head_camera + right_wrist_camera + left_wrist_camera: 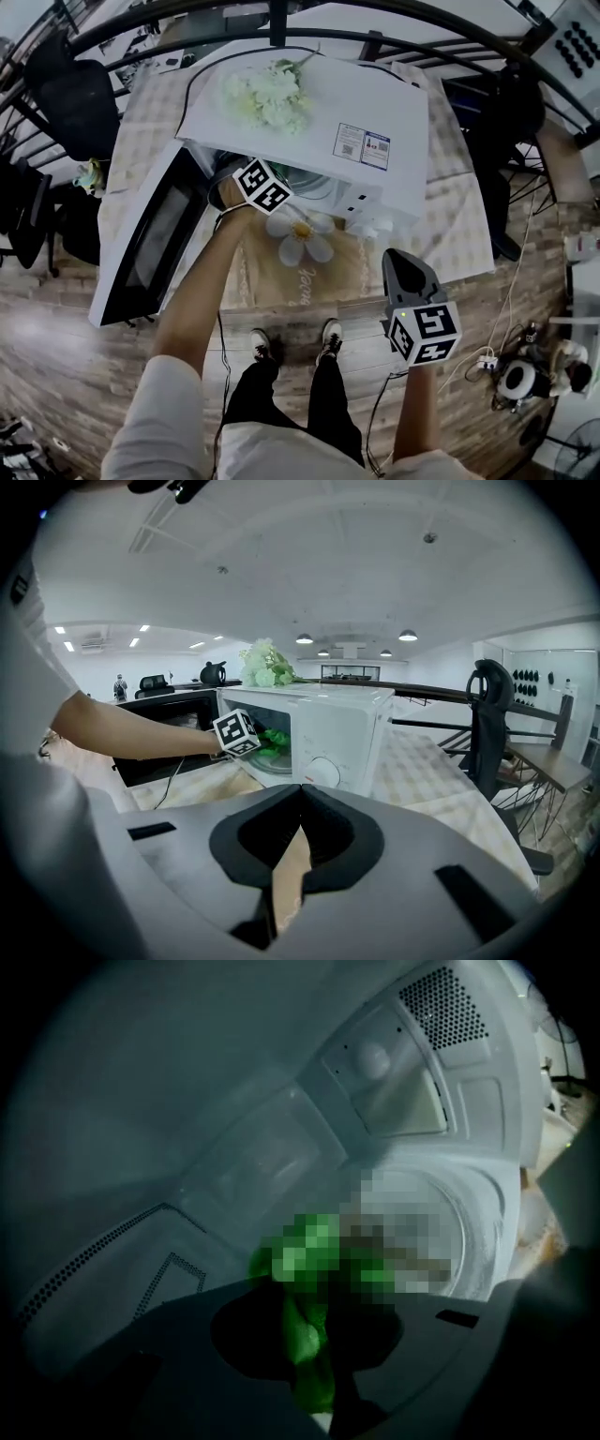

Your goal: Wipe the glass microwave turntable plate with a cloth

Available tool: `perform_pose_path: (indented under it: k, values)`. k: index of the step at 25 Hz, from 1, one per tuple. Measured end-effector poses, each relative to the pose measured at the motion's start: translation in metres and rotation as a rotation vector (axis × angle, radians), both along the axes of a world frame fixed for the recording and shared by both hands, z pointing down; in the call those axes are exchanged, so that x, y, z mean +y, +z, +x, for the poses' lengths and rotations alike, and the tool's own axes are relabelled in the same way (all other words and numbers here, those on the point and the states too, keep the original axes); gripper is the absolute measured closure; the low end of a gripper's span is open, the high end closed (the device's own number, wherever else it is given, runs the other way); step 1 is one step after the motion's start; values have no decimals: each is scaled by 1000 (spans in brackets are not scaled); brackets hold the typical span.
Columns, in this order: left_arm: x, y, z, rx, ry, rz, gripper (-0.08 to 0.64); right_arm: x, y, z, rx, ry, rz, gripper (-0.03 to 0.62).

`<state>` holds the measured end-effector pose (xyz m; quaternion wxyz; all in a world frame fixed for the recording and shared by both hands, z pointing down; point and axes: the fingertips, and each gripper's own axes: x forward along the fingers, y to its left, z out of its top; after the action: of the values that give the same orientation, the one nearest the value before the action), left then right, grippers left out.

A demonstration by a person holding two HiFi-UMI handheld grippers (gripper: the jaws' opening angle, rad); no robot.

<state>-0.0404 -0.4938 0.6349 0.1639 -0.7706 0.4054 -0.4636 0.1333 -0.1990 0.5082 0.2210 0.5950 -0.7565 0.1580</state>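
White microwave (pixel 309 112) stands at the centre of the bench (pixel 464 225), which is covered in a pale checked tablecloth. Microwave door (pixel 150 244) hangs open toward 8 o'clock. White flowers (pixel 270 97) lie on the microwave's top at 12 o'clock, and a printed label (pixel 362 146) sits on the same top at 1 o'clock. A flower-shaped mat (pixel 300 236) lies just in front of the cavity. Black chair (pixel 75 103) stands at 10 o'clock. Wood-plank floor (pixel 56 375) below; power strip (pixel 486 361) with cables at 4 o'clock.

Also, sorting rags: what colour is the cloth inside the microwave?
Green cloth; the left gripper view shows it best.
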Motion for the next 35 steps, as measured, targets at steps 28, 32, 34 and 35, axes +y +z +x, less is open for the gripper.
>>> perform_pose_path:
  k: [28,32,34,35]
  values:
    - [188,-67,69,492,161,-450,492,0,-136,22,36,-62,167,578]
    - [211,-114,41,607,131,-391,491,-6,-177,18,70,-101,242,578]
    - [218,-143,25,643,118,-337,492,-8,-197,12,87,-127,279,578]
    - [221,-158,17,659,113,-309,491,-10,-206,8,97,-140,296,578]
